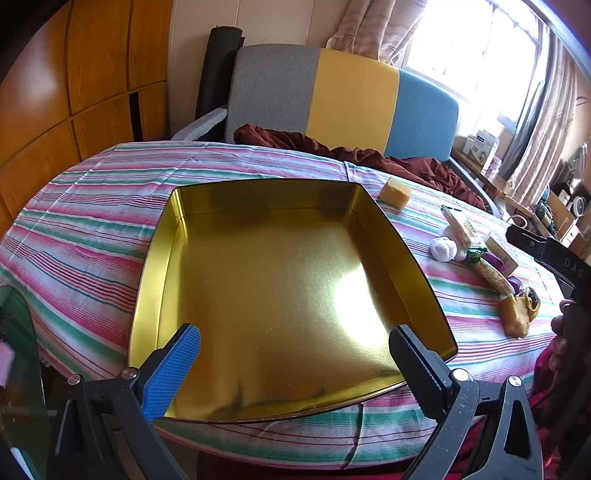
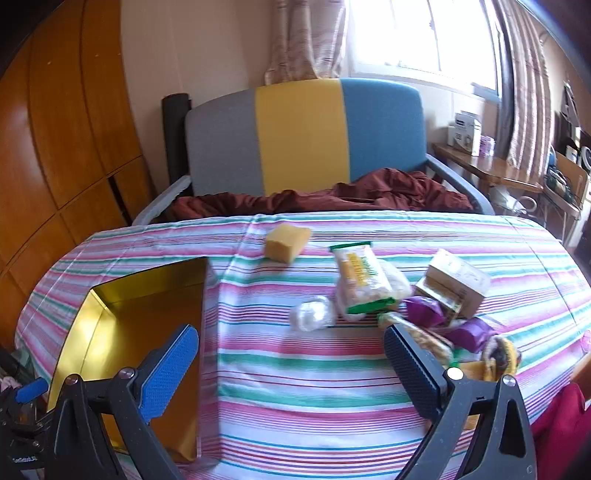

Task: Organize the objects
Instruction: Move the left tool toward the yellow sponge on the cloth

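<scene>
Nearest to me, the left gripper [image 1: 295, 354] is hovering over the near part of the gold tin tray [image 1: 155, 273], its jaws spread wide with nothing between them. The right gripper [image 2: 291, 362] is hanging over bare striped tablecloth [image 2: 295, 406] to the right of the tray, jaws likewise standing wide apart and gripping nothing.

The tray is lying on the cloth at the left side of the table, shining inside and holding nothing.

Just beyond the right gripper's right finger, a loose cluster of packets is sitting on the cloth: a clear pouch of yellowish snacks [image 2: 424, 338], purple wrappers [image 2: 428, 310] touching it, and a yellow packet [image 2: 498, 356] at the near right edge. A small white wrapped bundle [image 2: 312, 314] is lying just left of the cluster. A little farther back, a green-and-white snack bag [image 2: 364, 278] is resting beside a cardboard box [image 2: 456, 282]. Farther still, a yellow sponge-like block [image 2: 287, 242] is sitting apart, near the table's far edge.

Behind the table, a rumpled maroon cloth [image 2: 332, 197] is lying on a grey, yellow and blue chair [image 2: 303, 136], with a bright window [image 2: 417, 33] behind.
</scene>
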`<state>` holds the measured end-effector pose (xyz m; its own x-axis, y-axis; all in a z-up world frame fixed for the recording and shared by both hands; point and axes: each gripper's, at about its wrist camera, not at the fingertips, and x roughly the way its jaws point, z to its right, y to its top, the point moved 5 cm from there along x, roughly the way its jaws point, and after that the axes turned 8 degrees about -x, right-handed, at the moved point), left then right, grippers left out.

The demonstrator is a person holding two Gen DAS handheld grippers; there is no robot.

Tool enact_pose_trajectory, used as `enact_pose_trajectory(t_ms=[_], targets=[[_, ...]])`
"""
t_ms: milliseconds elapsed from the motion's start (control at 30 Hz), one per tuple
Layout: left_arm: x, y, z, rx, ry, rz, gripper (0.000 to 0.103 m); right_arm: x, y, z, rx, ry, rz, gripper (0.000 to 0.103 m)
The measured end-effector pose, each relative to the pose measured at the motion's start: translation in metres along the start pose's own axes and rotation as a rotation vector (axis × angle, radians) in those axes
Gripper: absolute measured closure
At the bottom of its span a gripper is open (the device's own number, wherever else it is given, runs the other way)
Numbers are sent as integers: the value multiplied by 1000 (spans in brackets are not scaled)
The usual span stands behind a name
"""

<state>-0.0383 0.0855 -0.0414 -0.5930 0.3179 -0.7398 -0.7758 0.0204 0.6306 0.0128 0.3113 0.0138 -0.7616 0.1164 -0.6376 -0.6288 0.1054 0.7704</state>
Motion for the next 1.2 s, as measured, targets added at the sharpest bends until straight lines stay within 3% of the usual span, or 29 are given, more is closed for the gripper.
enact_pose_trajectory(t_ms=[333, 533, 700, 867, 1000, 1200], targets=[[4, 0, 4, -19, -41, -24, 0, -5, 3, 76, 91, -86, -11, 1], [5, 3, 15, -9, -103, -48, 0, -12, 8, 159, 293, -123, 5, 0], [3, 19, 37, 43, -157, -30, 0, 0, -13, 222, 442, -199, -21, 0], [12, 48, 70, 110, -196, -32, 0, 13, -34, 235, 535, -165, -55, 0], [32, 74, 103, 141, -221, -75, 0, 9, -28, 232, 519, -143, -16, 0], [79, 113, 149, 242, -107, -69, 0, 12, -24, 222, 493, -76, -14, 0]])
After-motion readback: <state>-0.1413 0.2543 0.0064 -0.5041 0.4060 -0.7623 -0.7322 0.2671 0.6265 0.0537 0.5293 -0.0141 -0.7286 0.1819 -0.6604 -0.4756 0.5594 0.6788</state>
